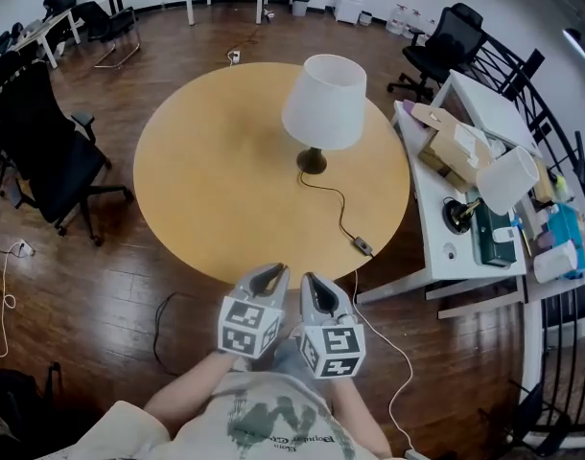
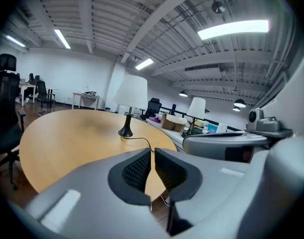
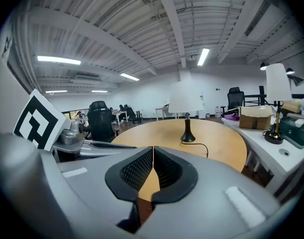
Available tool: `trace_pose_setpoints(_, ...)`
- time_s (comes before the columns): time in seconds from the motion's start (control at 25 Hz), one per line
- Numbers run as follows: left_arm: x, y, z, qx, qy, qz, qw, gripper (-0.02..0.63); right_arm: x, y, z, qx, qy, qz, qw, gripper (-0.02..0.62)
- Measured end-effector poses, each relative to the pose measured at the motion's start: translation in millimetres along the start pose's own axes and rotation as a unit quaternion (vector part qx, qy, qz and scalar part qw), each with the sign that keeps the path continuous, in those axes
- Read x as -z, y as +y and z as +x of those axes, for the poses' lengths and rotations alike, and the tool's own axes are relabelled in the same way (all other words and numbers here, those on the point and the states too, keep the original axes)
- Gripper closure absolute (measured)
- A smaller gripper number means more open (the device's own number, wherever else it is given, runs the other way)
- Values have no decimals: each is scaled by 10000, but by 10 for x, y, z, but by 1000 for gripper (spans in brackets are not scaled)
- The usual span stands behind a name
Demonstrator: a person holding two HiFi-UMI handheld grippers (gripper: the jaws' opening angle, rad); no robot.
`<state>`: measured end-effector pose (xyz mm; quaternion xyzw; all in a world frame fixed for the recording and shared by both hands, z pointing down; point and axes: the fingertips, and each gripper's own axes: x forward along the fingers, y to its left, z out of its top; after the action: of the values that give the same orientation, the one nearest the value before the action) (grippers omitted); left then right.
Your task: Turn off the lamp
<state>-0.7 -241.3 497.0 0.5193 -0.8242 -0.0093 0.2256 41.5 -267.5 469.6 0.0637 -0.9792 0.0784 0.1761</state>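
The lamp [image 1: 323, 102] has a white shade and a dark base and stands on the far right part of the round wooden table [image 1: 206, 180]. Its black cord runs to an inline switch [image 1: 363, 247] near the table's right front edge. Both grippers hover side by side over the floor before the table's near edge, well short of the lamp. My left gripper [image 1: 273, 274] shows a slim gap between its pads [image 2: 137, 171], with nothing in it. The right gripper [image 1: 310, 281] has its tips together and holds nothing. In the gripper views the lamp [image 2: 131, 91] [image 3: 186, 97] stands ahead.
A white desk [image 1: 446, 228] crowds the table's right side, bearing a second lamp [image 1: 508, 178], a cardboard box and clutter. Black office chairs [image 1: 43, 151] stand at the left, another at the back right. Cables trail over the wooden floor near my feet.
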Motion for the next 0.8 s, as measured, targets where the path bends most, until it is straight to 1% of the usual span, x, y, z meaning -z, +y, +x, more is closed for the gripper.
trace_pose_setpoints(0.12,-39,-6,-324,-43,-257,-33,9997,592,-8,252,-180,-19,-130,-99,9999,594)
trace_pose_setpoints(0.24,-125,-44,-635,-5,-578,-22,9983,603,-61,485,-355,-33,-341,-138,9993,595)
trace_pose_setpoints(0.4,-193,-149,-934,64,-854,153,9962,606,-116,706,-535,-36,-495,-223,9985,595)
trace_pose_setpoints(0.6,-209,-202,-1075,125,-982,254,9948,606,-101,819,-607,4,-594,-248,9979,595)
trace_pose_setpoints(0.8,-214,-177,-1129,177,-1006,227,9945,606,-85,832,-628,125,-640,-207,9977,595)
